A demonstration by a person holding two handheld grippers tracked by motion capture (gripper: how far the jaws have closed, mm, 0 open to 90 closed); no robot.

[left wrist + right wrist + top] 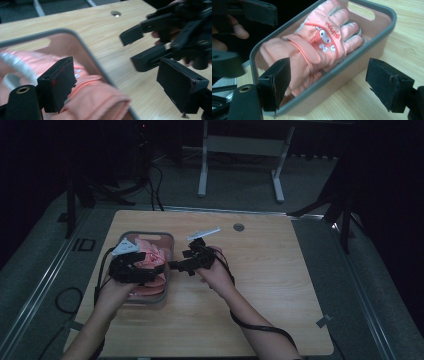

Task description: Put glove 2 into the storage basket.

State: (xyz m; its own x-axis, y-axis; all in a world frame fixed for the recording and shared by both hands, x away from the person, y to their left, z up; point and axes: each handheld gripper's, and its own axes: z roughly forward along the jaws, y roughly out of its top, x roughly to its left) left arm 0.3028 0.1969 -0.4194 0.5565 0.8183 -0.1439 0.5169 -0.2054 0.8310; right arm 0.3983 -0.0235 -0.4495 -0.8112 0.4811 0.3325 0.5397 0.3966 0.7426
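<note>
Gloves (pixel 150 262) lie in a pink bin (pixel 169 251) on the left part of the table (pixel 280 285), seen from the high view. The left gripper (pixel 131 265) hangs over the bin. The right gripper (pixel 192 262) is just beside the bin's right wall. Neither one holds a thing.

From the left gripper view, its black jaws stand wide with nothing between them. A pink glove (pixel 100 100) lies under them in the bin (pixel 82 42). The right gripper (pixel 135 48) is near, its jaws apart too.

From the right gripper view, the jaws are wide and bare. The glove (pixel 322 40) with a little cartoon face rests flat in the bin (pixel 352 62).

I think the putting-in is done. What is left is to pull both hands away.
</note>
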